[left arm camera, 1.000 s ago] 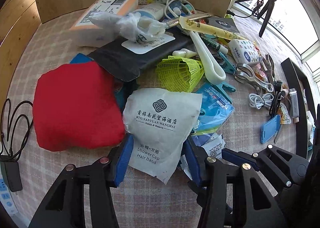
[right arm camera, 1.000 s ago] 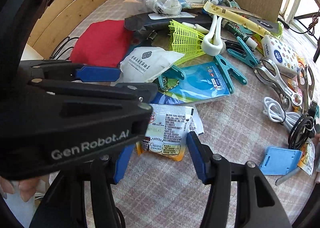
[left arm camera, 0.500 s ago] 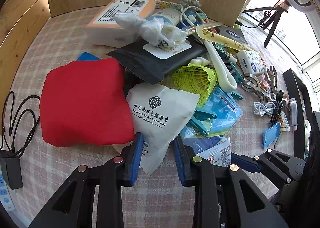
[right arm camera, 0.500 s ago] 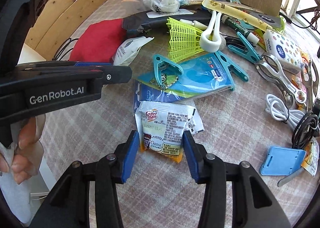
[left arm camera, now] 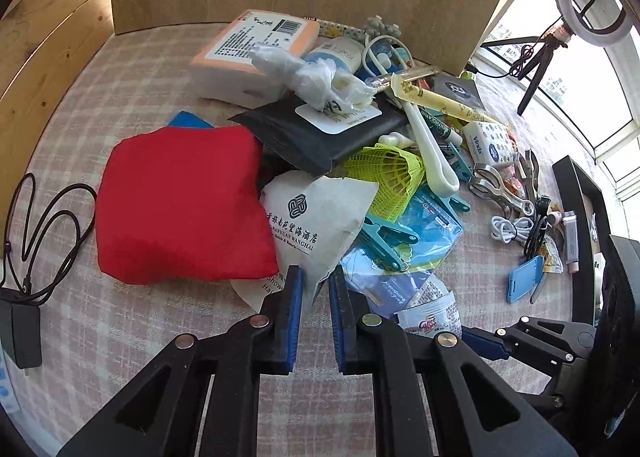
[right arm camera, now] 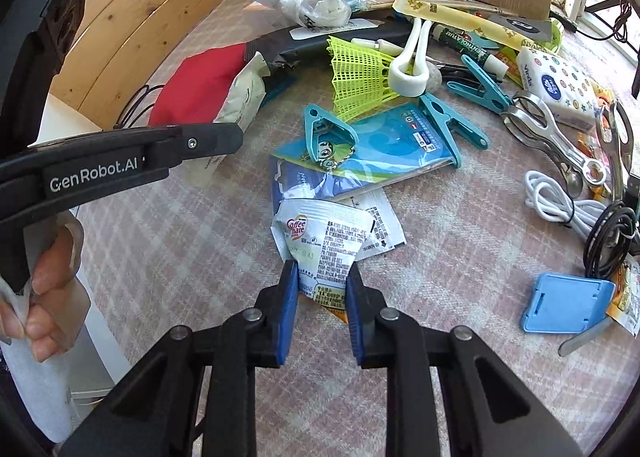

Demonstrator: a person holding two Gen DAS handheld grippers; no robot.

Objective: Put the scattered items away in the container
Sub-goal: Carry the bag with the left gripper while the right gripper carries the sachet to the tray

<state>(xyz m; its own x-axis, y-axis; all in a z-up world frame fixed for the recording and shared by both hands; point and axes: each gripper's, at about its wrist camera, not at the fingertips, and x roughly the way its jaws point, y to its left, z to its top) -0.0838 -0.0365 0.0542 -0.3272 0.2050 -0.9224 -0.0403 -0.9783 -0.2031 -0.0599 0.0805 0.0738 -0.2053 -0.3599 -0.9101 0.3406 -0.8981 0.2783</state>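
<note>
My left gripper [left arm camera: 316, 285] is shut on the lower corner of a white shower-cap packet [left arm camera: 316, 213] with dark print, lifted off the checked cloth beside a red pouch [left arm camera: 180, 205]. The packet also shows in the right wrist view [right arm camera: 244, 97], held by the left gripper's black arm [right arm camera: 120, 165]. My right gripper [right arm camera: 322, 277] is shut on a white Coffee-mate sachet [right arm camera: 324, 241], crumpling it between the blue pads. The sachet shows in the left wrist view [left arm camera: 432, 317] too.
Clutter covers the cloth: yellow-green mesh shuttlecock [right arm camera: 360, 73], teal clips on a blue card sleeve [right arm camera: 384, 141], metal tongs [right arm camera: 552, 133], white cable [right arm camera: 556, 201], blue phone stand [right arm camera: 568, 301], tissue box [left arm camera: 256, 53], black pouch [left arm camera: 320, 133]. A black container's rim [left arm camera: 580, 225] lies far right.
Both grippers have closed: the left onto the shower-cap packet, lifting it back toward me, and the right onto the Coffee-mate sachet, which now bunches up between the pads.
</note>
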